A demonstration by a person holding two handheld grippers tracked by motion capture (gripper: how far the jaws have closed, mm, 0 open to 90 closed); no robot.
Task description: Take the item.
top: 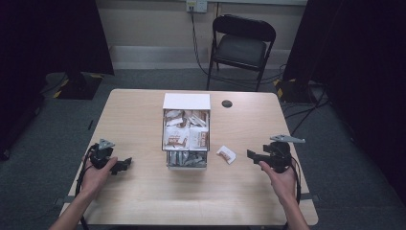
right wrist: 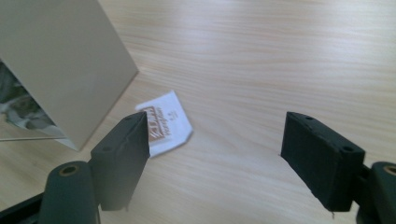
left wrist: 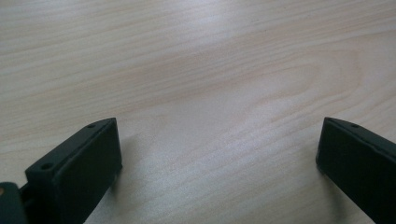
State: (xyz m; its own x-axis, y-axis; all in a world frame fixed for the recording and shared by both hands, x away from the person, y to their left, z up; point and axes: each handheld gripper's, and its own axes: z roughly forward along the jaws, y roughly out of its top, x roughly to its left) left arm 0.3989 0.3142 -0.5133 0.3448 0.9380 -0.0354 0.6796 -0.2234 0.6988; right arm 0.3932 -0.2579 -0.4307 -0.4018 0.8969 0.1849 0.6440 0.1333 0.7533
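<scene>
On the wooden surface point(top: 143, 191), a white box point(top: 186, 101) of packets at centre. Left gripper point(top: 125, 163) and right gripper point(top: 250, 154) resting at either side, jaws of both spread, holding nothing. Between box and right gripper, one small packet point(top: 226, 154) lying flat.

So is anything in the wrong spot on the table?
Yes: one small white and brown packet lies alone on the light wooden table, just right of the white box full of similar packets. The open right hand-held gripper is near it.
</scene>
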